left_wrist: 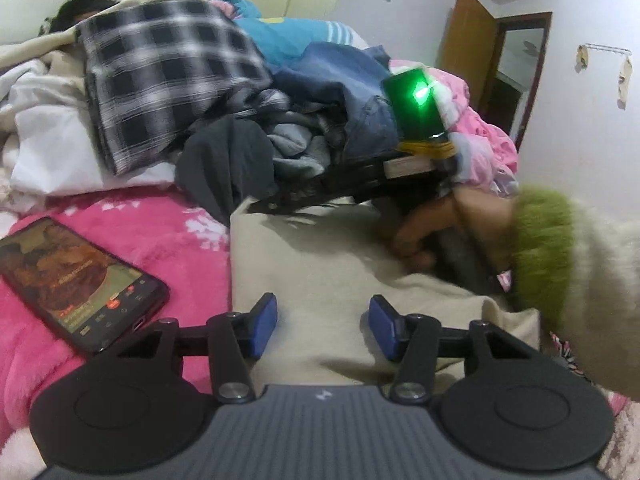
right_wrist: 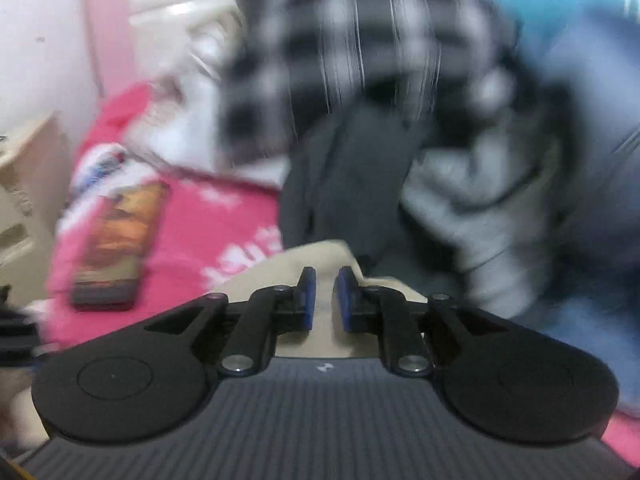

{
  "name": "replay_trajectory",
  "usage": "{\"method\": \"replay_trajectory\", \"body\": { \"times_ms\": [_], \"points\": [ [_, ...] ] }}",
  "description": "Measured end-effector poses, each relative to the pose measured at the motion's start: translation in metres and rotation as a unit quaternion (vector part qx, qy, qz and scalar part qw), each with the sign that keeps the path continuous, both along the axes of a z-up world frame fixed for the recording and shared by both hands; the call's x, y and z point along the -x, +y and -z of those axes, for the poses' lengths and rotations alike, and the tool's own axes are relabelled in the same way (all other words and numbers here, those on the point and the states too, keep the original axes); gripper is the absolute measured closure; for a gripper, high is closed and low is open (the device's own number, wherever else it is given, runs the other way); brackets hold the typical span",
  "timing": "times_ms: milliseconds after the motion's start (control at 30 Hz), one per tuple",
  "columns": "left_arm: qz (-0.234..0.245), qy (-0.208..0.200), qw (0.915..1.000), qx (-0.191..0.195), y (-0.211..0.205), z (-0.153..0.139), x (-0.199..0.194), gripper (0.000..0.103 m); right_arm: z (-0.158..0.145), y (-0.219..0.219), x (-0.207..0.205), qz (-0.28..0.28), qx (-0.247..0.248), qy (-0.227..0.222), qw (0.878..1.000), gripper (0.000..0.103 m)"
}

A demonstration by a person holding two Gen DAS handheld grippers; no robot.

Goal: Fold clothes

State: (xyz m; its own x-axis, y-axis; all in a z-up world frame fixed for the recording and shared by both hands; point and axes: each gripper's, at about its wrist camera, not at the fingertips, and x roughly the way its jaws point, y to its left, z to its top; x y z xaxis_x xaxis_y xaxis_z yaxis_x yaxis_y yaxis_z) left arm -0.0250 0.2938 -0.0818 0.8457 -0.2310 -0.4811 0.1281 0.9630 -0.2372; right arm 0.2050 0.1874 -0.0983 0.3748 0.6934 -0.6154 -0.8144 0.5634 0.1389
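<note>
A phone [left_wrist: 80,280] lies on the pink bed [left_wrist: 160,224]. Beside it, a beige garment [left_wrist: 320,256] is spread flat; the left tongs [left_wrist: 322,326] hover open above it. The right tongs [right_wrist: 325,298] are nearly closed, pinching the garment's far corner below the clothes pile [left_wrist: 256,120].

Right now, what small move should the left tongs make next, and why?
Probably lower and close on the near edge of the beige cloth. The left tongs hang open just over it, while the right tongs, nearly shut, seem to work its far corner.
</note>
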Motion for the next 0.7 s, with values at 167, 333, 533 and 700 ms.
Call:
{"method": "replay_trajectory", "body": {
  "times_ms": [167, 333, 533, 700],
  "points": [
    [0.012, -0.001, 0.9998, 0.017, 0.007, 0.000, 0.000, 0.050, -0.023, -0.017, -0.003, 0.025, -0.007, 0.012, 1.000, 0.091],
    [0.016, -0.001, 0.9996, 0.021, 0.009, 0.001, -0.001, 0.050, -0.079, -0.079, 0.039, 0.072, -0.062, -0.016, 0.995, 0.091],
    [0.021, 0.001, 0.9993, 0.030, 0.011, 0.001, -0.003, 0.049, -0.068, -0.123, 0.094, 0.117, -0.054, -0.021, 0.991, 0.085],
    [0.004, -0.002, 0.9999, 0.016, 0.015, -0.016, 0.003, 0.045, -0.058, -0.159, 0.139, 0.154, -0.048, -0.024, 0.987, 0.084]
  ]
}}
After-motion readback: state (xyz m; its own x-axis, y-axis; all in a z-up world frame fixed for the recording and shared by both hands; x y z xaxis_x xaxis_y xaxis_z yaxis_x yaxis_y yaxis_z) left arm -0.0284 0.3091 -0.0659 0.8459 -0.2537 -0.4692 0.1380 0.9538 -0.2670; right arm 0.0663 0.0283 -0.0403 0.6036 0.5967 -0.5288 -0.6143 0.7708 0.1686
